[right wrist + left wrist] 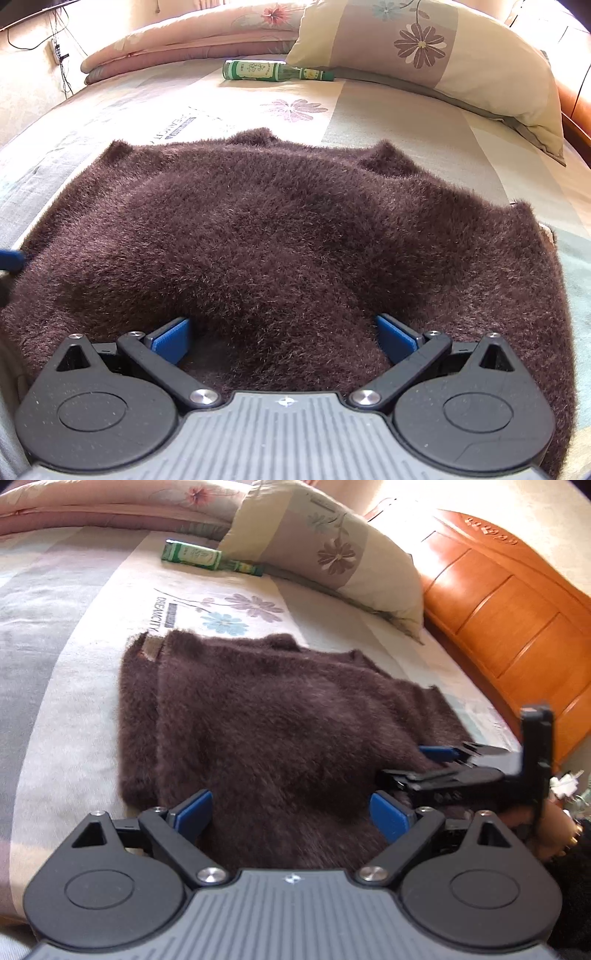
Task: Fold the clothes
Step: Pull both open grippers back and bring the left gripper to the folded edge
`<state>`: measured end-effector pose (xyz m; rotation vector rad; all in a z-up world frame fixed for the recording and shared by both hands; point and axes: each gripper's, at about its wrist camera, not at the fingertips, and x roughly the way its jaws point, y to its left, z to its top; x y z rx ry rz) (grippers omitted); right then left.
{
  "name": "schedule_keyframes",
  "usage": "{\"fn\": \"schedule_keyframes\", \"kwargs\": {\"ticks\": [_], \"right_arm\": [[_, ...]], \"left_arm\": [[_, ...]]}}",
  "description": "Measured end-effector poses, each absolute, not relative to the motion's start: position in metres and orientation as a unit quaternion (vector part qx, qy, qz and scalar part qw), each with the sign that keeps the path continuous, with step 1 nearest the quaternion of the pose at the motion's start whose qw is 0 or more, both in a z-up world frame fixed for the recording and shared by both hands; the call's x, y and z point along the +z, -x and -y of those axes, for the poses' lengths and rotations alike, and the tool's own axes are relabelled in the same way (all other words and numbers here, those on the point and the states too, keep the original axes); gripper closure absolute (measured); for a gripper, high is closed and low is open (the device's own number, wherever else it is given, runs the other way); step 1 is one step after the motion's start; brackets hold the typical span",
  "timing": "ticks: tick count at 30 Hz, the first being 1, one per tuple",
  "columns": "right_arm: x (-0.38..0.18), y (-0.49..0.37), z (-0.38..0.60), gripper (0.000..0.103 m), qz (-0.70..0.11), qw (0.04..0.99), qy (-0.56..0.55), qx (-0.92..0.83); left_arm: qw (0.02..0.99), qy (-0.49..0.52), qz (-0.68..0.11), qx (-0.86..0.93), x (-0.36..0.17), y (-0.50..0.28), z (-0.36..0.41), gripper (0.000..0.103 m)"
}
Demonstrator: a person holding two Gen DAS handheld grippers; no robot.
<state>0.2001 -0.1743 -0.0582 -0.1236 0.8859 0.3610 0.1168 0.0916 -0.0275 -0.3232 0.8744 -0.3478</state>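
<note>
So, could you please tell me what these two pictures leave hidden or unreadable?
- Sweater near hem: both views, covered by each claw's body.
- Its neck and sleeves: folded under or too fuzzy to tell, both views.
- Bottle label: too small to read, both views.
- Right claw: blurred in the left view, fingertips sunk in the pile.
- Hand: cut off by the left view's edge.

green bottle point(277, 71), pillow point(443, 48), headboard point(509, 605)

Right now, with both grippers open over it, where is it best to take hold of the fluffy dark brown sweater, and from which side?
Probably the near edge of the fluffy dark brown sweater, coming from the near side. It lies flat on the bed, with that hem already between the open right gripper fingers; the left gripper is placed likewise. The pile looks thick, so bite deep.
</note>
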Motion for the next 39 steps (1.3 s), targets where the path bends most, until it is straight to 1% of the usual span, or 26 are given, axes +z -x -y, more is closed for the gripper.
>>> {"fn": "schedule_keyframes", "kwargs": {"ticks": [5,9,12,16,20,28,39], "right_arm": [[-0.059,-0.195,0.174,0.000,-0.413,0.892,0.066,0.173],[-0.050,-0.191,0.174,0.000,-0.422,0.887,0.074,0.170],[-0.038,-0.182,0.180,0.000,-0.421,0.887,0.056,0.180],[-0.022,-0.165,0.189,0.000,-0.408,0.888,0.032,0.211],[-0.008,-0.148,0.193,0.000,-0.389,0.888,0.022,0.246],[0.007,-0.132,0.185,0.000,-0.373,0.888,0.039,0.267],[0.007,-0.132,0.161,0.000,-0.368,0.879,0.046,0.299]], "left_arm": [[0.862,0.172,-0.451,-0.159,-0.049,-0.105,-0.094,0.009],[0.873,0.152,-0.429,-0.178,-0.014,-0.109,-0.092,0.008],[0.881,0.135,-0.414,-0.185,0.014,-0.115,-0.093,0.008],[0.888,0.117,-0.415,-0.159,0.045,-0.126,-0.096,0.008],[0.882,0.119,-0.422,-0.172,0.062,-0.130,-0.092,0.008],[0.881,0.102,-0.419,-0.196,0.067,-0.140,-0.077,0.008],[0.873,0.117,-0.444,-0.164,0.049,-0.138,-0.098,0.008]]}}
